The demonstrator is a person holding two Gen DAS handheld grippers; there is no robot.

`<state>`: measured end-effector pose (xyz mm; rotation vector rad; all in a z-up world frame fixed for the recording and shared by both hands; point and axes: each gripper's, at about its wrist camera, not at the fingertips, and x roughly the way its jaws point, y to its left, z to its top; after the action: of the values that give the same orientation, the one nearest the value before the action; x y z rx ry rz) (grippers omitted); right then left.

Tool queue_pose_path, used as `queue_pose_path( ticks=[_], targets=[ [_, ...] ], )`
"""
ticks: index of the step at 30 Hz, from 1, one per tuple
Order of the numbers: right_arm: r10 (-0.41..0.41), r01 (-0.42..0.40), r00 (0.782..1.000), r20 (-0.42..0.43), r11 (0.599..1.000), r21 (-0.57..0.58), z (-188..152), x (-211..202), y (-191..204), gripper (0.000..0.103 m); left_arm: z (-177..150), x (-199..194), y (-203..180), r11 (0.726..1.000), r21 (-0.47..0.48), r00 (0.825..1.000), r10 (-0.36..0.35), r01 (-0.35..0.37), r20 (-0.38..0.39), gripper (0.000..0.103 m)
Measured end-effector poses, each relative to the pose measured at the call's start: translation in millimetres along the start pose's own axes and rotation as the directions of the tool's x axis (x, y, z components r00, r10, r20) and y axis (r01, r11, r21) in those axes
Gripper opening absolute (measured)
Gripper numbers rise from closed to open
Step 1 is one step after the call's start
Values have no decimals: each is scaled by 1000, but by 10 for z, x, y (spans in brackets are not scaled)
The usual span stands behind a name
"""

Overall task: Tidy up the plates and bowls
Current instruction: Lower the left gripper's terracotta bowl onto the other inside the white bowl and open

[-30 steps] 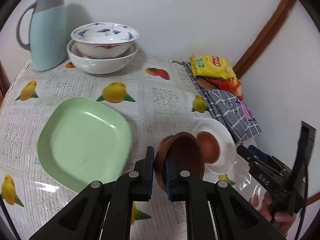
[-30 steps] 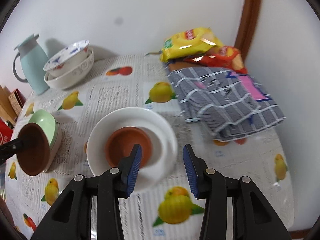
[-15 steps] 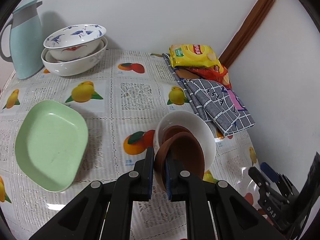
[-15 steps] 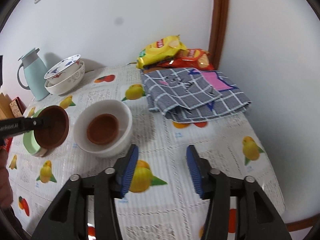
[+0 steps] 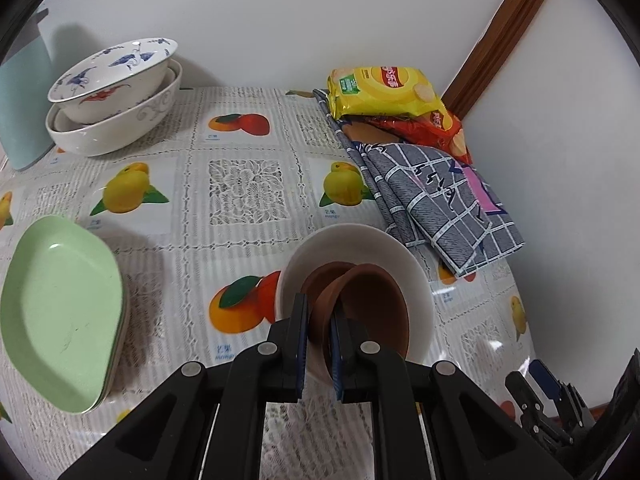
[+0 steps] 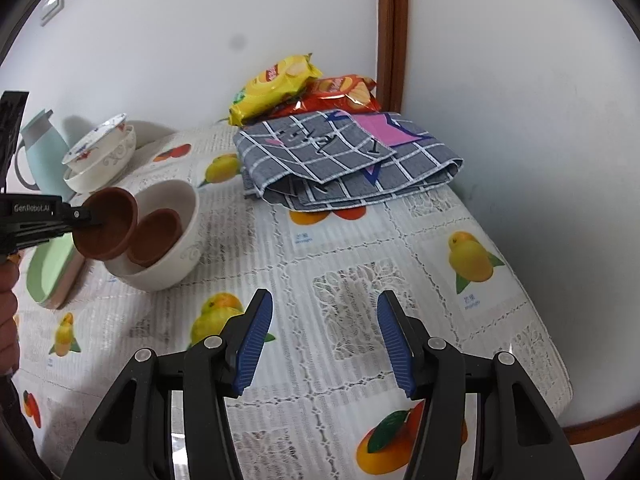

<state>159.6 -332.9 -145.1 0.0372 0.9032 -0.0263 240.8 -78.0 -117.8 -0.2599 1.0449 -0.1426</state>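
Left hand-held gripper (image 5: 319,344): its jaws were clamped on the rim of a brown bowl (image 5: 372,308), which hung tilted on its side just above the white bowl (image 5: 416,276).
Brown bowl: seen from the right wrist, it was tipped with its open mouth toward that camera, hanging over the near rim of the white bowl and partly in front of it.
White bowl: it stood on the counter (image 5: 240,200) near the folded cloth, with a second brown bowl (image 6: 154,236) lying tilted inside it.
Contact: whether the two brown bowls were touching could not be told for sure, since one overlapped the other in both views.
Right hand-held gripper (image 6: 324,340): its jaws stood apart with nothing between them, having just been opening, and it hovered over bare counter, well apart from the white bowl.
Green plates (image 5: 60,312): they sat stacked at the left edge of the counter, near the white bowl but apart from it.
Patterned bowls (image 5: 116,92): a blue-and-white bowl was nested in a larger white one at the back of the counter, beside a pale blue jug (image 6: 38,152).
Checked cloth (image 6: 348,160): folded, at the back right corner, with a yellow snack bag (image 6: 276,84) and a red snack bag (image 6: 344,94) lying at its far end.
Person's hand (image 6: 8,308): partly visible at the left edge, behind the left hand-held gripper.
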Motion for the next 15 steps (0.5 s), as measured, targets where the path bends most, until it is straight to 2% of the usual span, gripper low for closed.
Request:
queue_pose_path(
  ticks=[15],
  targets=[
    [11,-10,999,-43,1000,20,-26,174,-29,54,43,341,-68,1000,13,999,27,-27,-17,10]
  ],
)
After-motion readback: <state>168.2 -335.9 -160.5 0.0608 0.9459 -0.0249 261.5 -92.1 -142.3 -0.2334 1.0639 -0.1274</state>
